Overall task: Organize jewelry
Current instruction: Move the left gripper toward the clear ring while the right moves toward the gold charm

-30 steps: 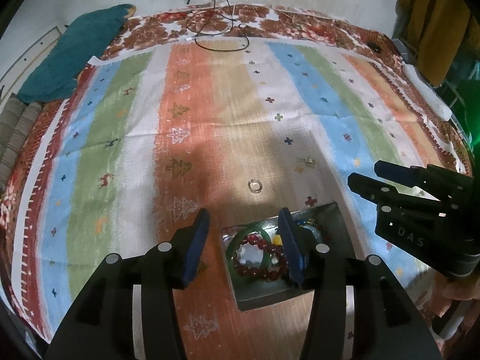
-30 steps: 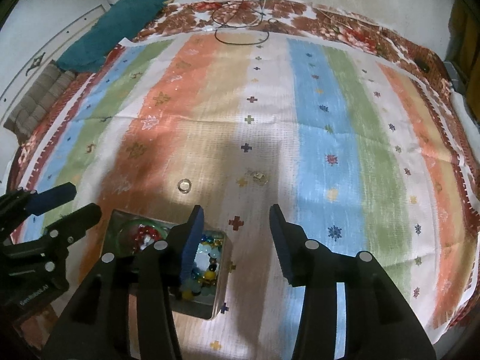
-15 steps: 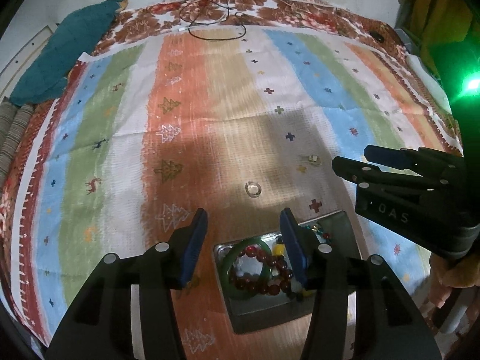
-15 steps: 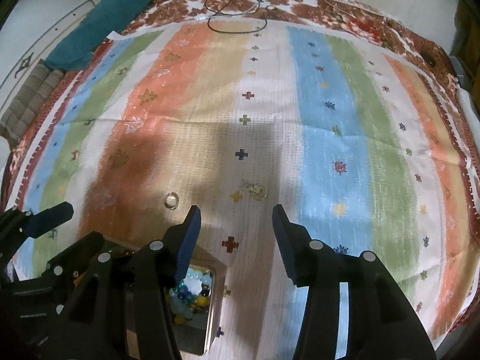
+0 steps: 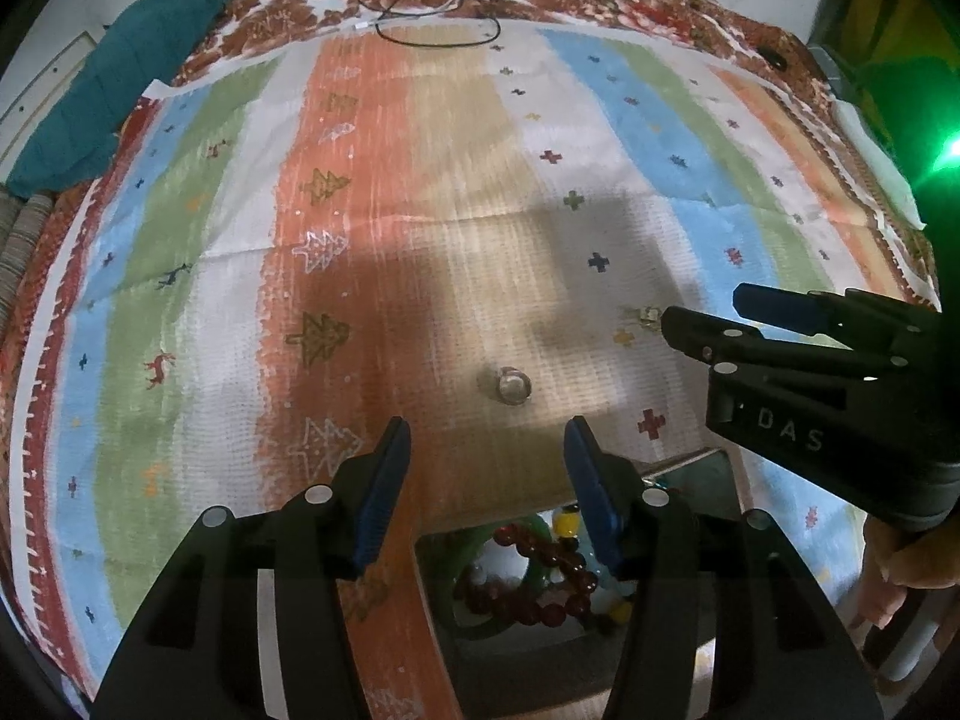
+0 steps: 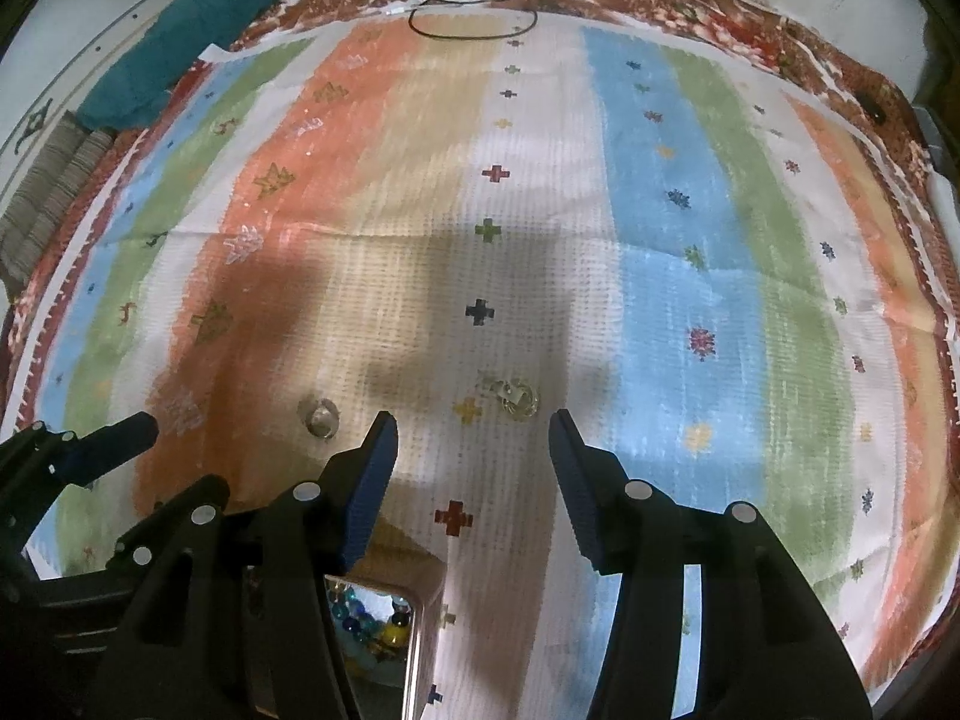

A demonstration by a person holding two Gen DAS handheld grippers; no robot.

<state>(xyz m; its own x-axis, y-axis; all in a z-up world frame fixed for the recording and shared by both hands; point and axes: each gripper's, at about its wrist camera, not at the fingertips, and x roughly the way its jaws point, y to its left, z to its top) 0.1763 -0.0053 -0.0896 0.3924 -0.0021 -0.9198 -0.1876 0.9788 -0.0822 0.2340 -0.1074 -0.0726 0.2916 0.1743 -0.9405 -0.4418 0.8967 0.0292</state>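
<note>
A small clear ring (image 5: 511, 385) lies on the striped cloth just ahead of my open, empty left gripper (image 5: 487, 457); it also shows in the right wrist view (image 6: 323, 417). A small gold earring piece (image 6: 517, 397) lies just ahead of my open, empty right gripper (image 6: 474, 441), and shows in the left wrist view (image 5: 645, 317) beside the right gripper's fingertips (image 5: 678, 318). A metal tray (image 5: 702, 465) below my left gripper holds a red bead bracelet (image 5: 534, 594) and a green bangle (image 5: 480, 546). Coloured beads (image 6: 372, 612) show in the tray (image 6: 420, 630) in the right wrist view.
A striped cloth (image 5: 420, 210) covers the surface. A teal cloth (image 5: 120, 78) lies at the far left and a black cable (image 5: 432, 24) at the far edge. A green light (image 5: 954, 147) glares at the right.
Both grippers have moved forward and lower over the cloth. The ring and the earring piece sit closer to the fingertips, and the tray has slid further beneath the grippers.
</note>
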